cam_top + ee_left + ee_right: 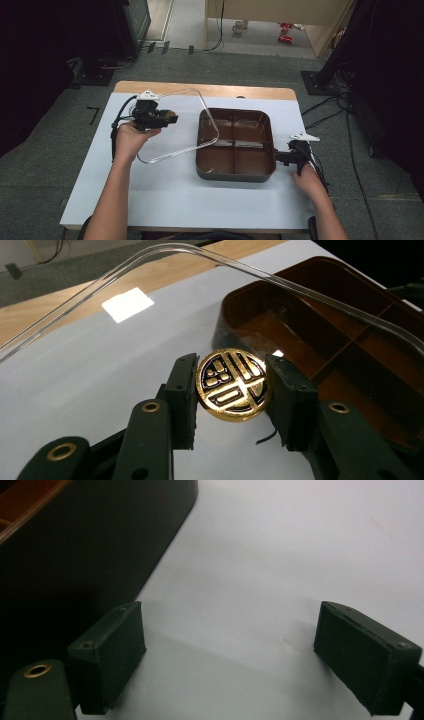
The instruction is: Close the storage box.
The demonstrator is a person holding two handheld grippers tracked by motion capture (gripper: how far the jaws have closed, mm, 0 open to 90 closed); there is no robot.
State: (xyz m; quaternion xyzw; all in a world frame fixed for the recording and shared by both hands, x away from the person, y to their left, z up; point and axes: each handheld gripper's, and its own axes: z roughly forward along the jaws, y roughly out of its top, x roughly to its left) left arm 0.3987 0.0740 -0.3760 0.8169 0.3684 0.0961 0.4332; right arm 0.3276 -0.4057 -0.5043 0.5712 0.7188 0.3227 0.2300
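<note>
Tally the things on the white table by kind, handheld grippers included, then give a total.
Brown compartment tray: 1
Clear plastic lid, held up by its gold knob: 1
Grippers: 2, the left gripper shut on the knob, the right gripper open beside the tray
Total: 4

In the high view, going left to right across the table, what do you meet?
Left gripper shut on a gold-and-black knob → clear lid, held up → brown compartment tray → right gripper, open.
</note>
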